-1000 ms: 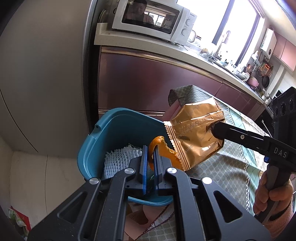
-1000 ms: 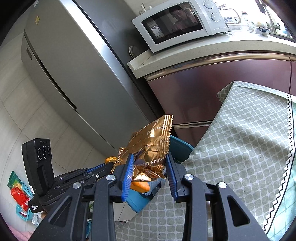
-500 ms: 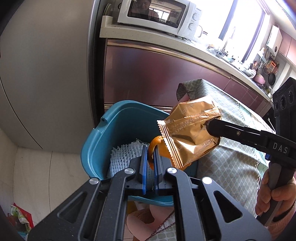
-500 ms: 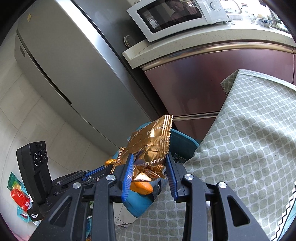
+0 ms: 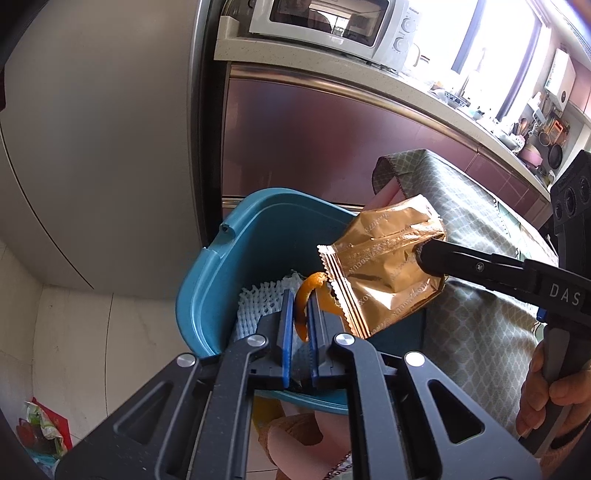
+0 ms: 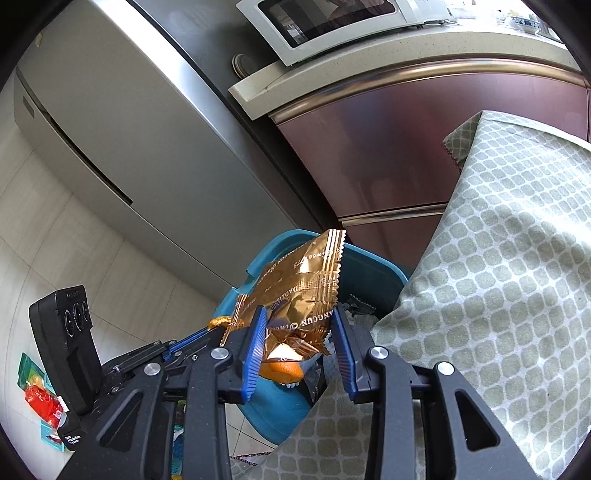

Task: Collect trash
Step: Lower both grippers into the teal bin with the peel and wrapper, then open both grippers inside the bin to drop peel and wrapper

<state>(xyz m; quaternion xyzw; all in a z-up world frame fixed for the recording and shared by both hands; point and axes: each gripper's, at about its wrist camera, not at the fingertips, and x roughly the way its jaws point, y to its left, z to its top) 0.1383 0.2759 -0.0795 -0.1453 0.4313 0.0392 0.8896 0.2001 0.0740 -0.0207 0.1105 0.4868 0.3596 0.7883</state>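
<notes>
Over a teal bin (image 5: 207, 288) my left gripper (image 5: 300, 308) is shut on a curled strip of orange peel (image 5: 313, 281). My right gripper (image 6: 299, 345) is shut on a crumpled gold snack wrapper (image 6: 299, 288), which hangs above the bin's (image 6: 369, 267) right rim. In the left wrist view the wrapper (image 5: 380, 269) sits just right of the peel, with the right gripper's finger (image 5: 432, 256) pressed into it. A white foam net (image 5: 258, 302) lies inside the bin. In the right wrist view the left gripper (image 6: 207, 334) reaches in from the left with the peel (image 6: 221, 321) at its tip.
A table under a green patterned cloth (image 6: 498, 277) stands right beside the bin. Behind are a steel fridge (image 5: 92, 147), maroon cabinets (image 5: 314, 140) and a microwave (image 5: 332, 22). Coloured packets (image 6: 40, 398) lie on the tiled floor. A hand (image 5: 546, 391) grips the right tool.
Both grippers have sunk toward the bin with their loads still held. The wrapper has shifted from over the cloth to over the bin's right rim.
</notes>
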